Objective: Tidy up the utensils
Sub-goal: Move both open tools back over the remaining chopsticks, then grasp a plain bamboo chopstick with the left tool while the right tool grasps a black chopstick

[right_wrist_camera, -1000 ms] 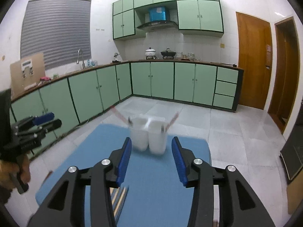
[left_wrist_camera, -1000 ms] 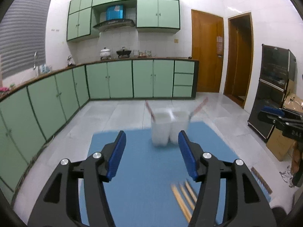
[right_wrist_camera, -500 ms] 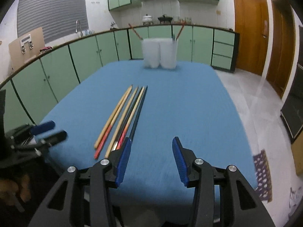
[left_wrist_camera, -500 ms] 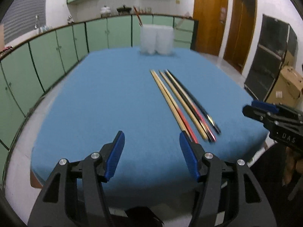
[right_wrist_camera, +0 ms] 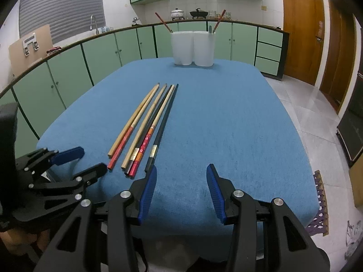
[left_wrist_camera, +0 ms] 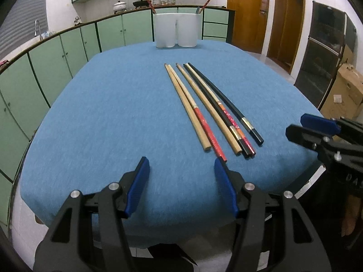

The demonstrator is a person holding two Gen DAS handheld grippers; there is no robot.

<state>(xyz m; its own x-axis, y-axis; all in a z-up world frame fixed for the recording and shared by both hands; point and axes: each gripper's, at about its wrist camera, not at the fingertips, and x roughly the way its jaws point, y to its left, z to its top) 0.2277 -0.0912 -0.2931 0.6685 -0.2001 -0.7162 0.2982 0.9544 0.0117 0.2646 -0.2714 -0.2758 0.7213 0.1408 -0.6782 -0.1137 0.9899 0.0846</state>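
Several chopsticks lie side by side on the blue table, wooden, red-handled and black ones; they also show in the right wrist view. A white two-cup holder stands at the table's far edge with one chopstick in each cup; it also shows in the right wrist view. My left gripper is open and empty over the near edge, left of the chopstick ends. My right gripper is open and empty, just right of the black chopstick's end.
Green kitchen cabinets run along the left and back walls. Wooden doors stand at the back right. A dark cabinet and a cardboard box are to the right of the table. The floor is tiled.
Both grippers have pulled back and dropped low to the table's near edge. The chopsticks, first mostly hidden, now lie in full view ahead. Both grippers stay open.
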